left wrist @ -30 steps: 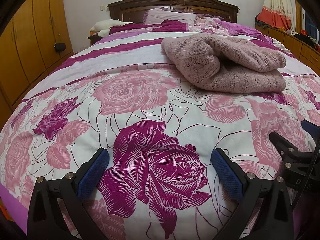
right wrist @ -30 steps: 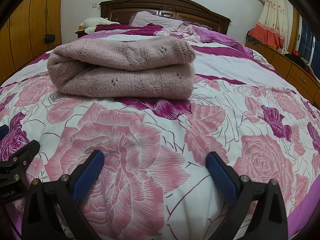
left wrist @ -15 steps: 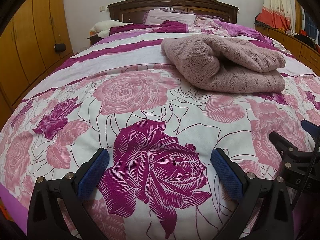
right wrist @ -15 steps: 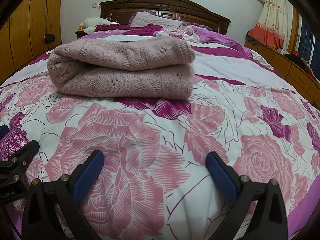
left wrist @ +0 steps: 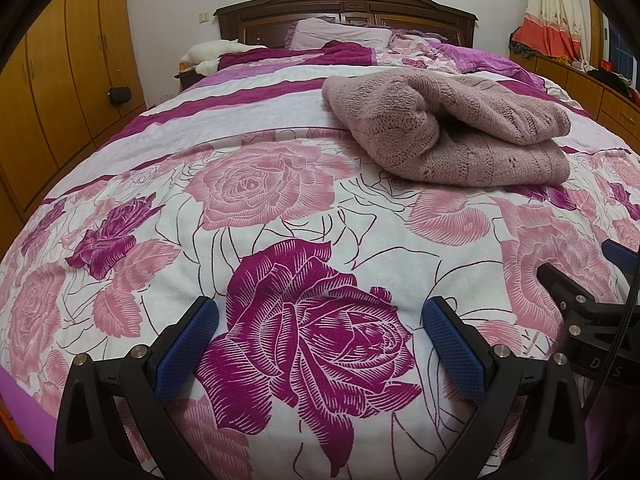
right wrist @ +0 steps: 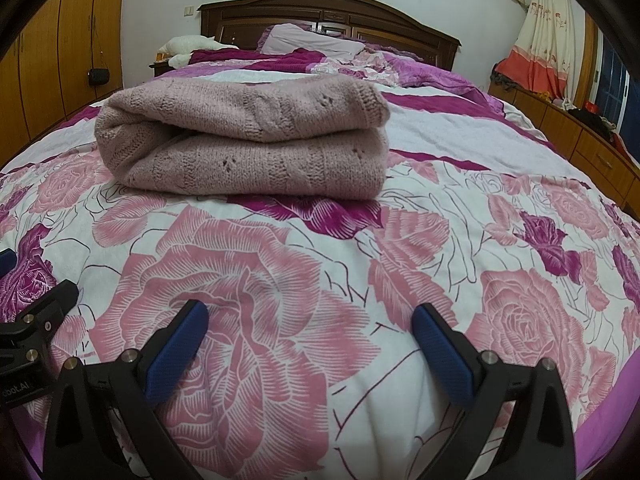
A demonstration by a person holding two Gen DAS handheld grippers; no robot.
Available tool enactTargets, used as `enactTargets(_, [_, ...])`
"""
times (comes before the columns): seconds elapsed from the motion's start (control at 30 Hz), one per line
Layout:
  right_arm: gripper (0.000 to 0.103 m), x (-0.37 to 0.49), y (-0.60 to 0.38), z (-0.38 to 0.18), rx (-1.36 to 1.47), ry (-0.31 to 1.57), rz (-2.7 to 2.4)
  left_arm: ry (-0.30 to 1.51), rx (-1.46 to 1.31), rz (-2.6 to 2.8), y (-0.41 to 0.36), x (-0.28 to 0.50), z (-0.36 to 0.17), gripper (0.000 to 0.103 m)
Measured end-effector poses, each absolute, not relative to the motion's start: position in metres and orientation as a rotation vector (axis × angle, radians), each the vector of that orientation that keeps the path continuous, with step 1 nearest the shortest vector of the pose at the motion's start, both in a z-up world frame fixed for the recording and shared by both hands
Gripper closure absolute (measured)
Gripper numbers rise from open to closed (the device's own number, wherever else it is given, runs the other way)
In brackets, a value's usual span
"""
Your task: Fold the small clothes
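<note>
A dusty-pink knitted sweater (left wrist: pixel 448 132) lies folded in a thick bundle on the rose-print bedspread (left wrist: pixel 260 184), far right of centre in the left wrist view. In the right wrist view the sweater (right wrist: pixel 248 140) sits ahead and left of centre. My left gripper (left wrist: pixel 320 336) is open and empty, low over the near part of the bed, well short of the sweater. My right gripper (right wrist: pixel 310 340) is open and empty too, beside the left one. The right gripper's body (left wrist: pixel 592 320) shows at the left view's right edge.
A dark wooden headboard (left wrist: pixel 344 8) with pillows (left wrist: pixel 340 34) and a rumpled purple quilt is at the far end. Wooden wardrobes (left wrist: pixel 60 80) stand on the left. A low cabinet (right wrist: pixel 580 132) with clutter and a curtain runs along the right.
</note>
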State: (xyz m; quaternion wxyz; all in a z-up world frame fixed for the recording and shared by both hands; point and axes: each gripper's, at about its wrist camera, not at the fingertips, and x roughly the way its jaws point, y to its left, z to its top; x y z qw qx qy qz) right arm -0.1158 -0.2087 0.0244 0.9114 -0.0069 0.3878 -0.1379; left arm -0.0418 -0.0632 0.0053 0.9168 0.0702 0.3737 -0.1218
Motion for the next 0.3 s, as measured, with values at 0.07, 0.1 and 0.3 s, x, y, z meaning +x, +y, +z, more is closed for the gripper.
enactTargets(0.07, [0.0,-0.1158,-0.2086,0.0243,-0.014,0.799,-0.284,0.769,0.145,-0.251,-0.0634,-0.0418,0.0053,0.017])
enactTargets(0.1, [0.0,-0.1157,-0.2086,0.0243,-0.014,0.799,-0.284,0.769,0.145,-0.25,-0.0633,-0.0419,0.0053,0.017])
enactTargets(0.3, [0.0,-0.1156,-0.2085,0.024,-0.015,0.799,-0.284,0.767,0.141,-0.256,-0.0631,-0.0419,0.0054,0.017])
